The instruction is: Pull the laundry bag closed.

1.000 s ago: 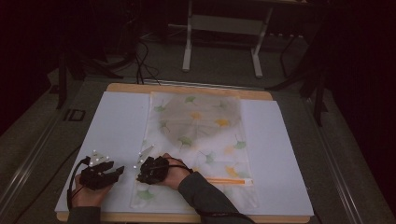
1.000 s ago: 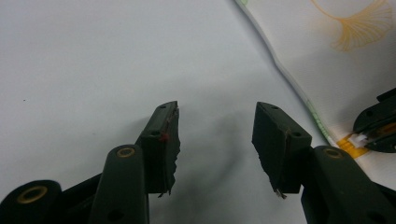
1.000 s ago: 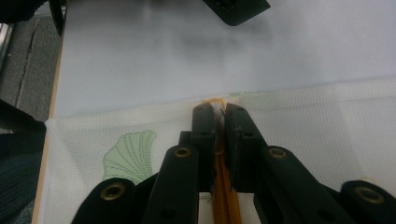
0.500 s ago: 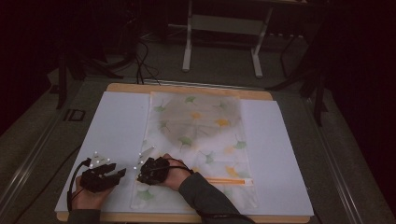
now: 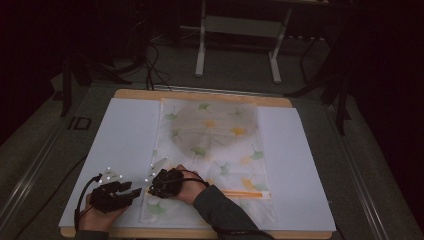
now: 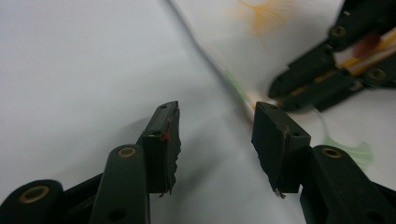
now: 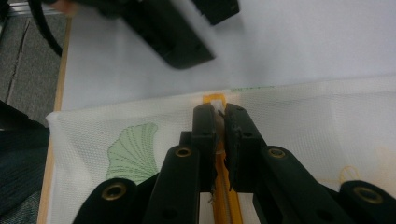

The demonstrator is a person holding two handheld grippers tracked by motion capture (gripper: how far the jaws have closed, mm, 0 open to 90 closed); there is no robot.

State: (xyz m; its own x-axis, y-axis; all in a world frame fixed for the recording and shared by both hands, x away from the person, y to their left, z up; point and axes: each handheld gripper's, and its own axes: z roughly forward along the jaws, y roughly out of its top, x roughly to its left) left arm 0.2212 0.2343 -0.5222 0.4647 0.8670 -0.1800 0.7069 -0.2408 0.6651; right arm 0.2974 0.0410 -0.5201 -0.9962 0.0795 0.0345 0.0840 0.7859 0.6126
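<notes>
A white mesh bag [image 5: 210,135] printed with ginkgo leaves lies flat on the white board [image 5: 125,135]. Its orange zipper [image 5: 245,193] runs along the near part. My right gripper [image 5: 152,189] sits at the zipper's left end, near the bag's left edge. In the right gripper view the jaws of the right gripper [image 7: 218,109] are shut on the orange zipper [image 7: 224,191]. My left gripper [image 5: 131,192] rests just left of the bag on the bare board. The left gripper [image 6: 215,112] is open over the bag's edge [image 6: 224,74], with nothing between its fingers.
The board lies on a wooden table [image 5: 200,95], whose near edge is close below both hands. Beyond the table stand a metal stand's legs [image 5: 235,55] and cables on a dark floor. A green leaf print [image 7: 133,149] marks the bag's near corner.
My left gripper has shifted slightly nearer and to the right, towards the bag's left edge. The right gripper has stayed at the zipper's end.
</notes>
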